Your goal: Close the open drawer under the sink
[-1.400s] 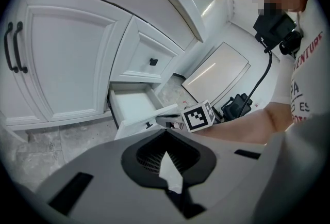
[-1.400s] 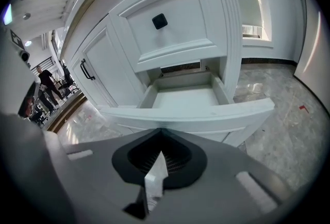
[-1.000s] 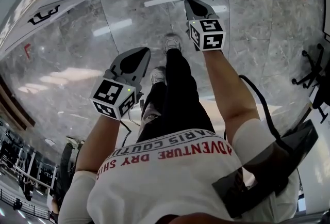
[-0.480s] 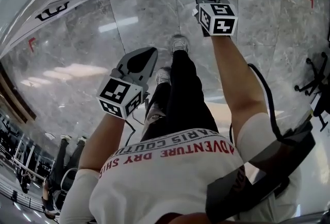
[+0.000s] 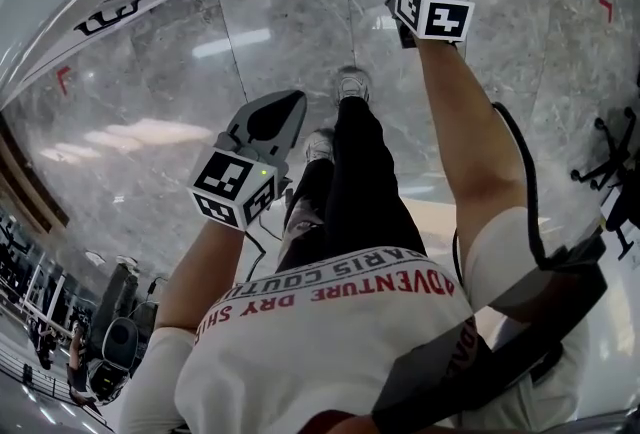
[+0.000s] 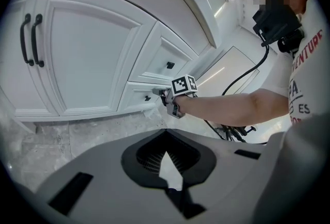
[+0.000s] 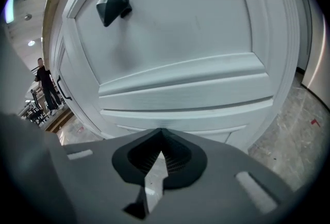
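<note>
The left tongs' view alone takes in the whole white cabinet (image 6: 87, 47): a double door with two black handles (image 6: 30, 40), and at its right end two stacked drawers. The drawer (image 6: 138, 98) in question is the lower one, along the cabinet's bottom edge just above the marble floor (image 6: 46, 140). There the right tongs (image 6: 161, 94) meet its face beside a small dark knob (image 6: 148, 98); whether the drawer sits fully flush is hard to tell. The head view cuts the drawer down to a white strip at the top edge. The right tongs' own view is filled by the panelled front, its jaws narrow with nothing between them. The left tongs (image 5: 270, 117) hang over the floor well apart from the cabinet, jaws likewise narrow and empty. The shirt (image 5: 330, 322) reads "ADVENTURE DRY" in red, upside down; the remaining letters are cut off.
</note>
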{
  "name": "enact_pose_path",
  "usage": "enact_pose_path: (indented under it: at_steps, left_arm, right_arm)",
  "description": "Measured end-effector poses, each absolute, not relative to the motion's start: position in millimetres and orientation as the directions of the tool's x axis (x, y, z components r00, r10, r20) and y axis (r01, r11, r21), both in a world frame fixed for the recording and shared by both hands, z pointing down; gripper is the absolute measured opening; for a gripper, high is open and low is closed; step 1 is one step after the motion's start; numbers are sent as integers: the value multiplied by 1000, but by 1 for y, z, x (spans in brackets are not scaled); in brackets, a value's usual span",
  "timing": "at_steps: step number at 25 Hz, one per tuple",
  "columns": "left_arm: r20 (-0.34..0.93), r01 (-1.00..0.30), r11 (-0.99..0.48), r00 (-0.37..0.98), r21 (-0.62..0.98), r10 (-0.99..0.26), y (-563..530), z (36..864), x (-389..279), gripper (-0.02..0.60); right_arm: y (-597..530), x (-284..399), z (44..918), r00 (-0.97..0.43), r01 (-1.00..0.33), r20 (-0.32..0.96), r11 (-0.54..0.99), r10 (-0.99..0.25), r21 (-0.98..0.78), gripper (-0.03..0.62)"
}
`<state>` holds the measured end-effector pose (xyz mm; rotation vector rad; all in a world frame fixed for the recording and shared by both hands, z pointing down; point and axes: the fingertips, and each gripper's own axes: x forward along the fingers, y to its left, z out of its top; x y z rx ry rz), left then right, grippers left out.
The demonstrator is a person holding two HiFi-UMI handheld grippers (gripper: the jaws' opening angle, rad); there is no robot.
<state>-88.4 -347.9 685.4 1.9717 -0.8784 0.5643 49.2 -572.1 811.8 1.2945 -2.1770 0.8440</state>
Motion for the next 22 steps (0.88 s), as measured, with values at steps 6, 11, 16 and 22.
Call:
enact_pose_path:
  at_steps: [6,11,16,22]
  left_arm:
    - [667,-764,-341,645,548,-372,-347,684,-91,3]
    - [658,-765,-334,644,550,-391,-349,674,-94,3]
    - [613,-746,-352,666,566,-425,-349,643,-90,3]
    - [535,-723,-446,691,528,-486,-338,561,-100,2]
  right_arm:
    - [-579,49,810,-444,-889,670,384,-594,-249,2]
    - [-572,48,802,-451,-880,685,414,-572,-234,2]
    - [-526,31,745,-527,-830,648,497,-550,-253,2]
    - [-416,-8,611,-660,-727,570,607,-489,-322,2]
